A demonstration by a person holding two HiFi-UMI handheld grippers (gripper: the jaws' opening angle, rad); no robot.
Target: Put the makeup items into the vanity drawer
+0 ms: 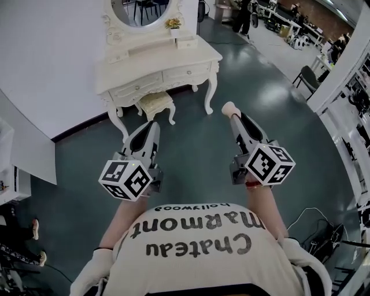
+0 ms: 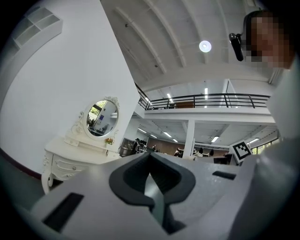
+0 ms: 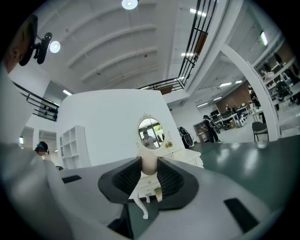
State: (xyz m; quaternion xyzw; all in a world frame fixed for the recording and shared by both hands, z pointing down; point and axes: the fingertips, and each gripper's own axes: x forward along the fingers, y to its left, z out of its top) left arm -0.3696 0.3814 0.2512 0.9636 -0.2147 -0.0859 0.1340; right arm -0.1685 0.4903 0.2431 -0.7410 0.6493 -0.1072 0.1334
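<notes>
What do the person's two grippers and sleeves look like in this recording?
Both the left gripper and right gripper have light grey bodies with dark pads. Each carries a white cube with black square markers. No cables show. The person wears a white short-sleeved shirt with dark lettering.

The vanity [image 1: 159, 66] stood against the wall [image 1: 52, 58] ahead, a stool [image 1: 156, 104] under it, a mirror [image 1: 140, 11] on top. Nearer, the left gripper [image 1: 151, 125] hung left of the right gripper [image 1: 231, 113], a makeup item [image 1: 229, 107] between the right one's jaws.
</notes>
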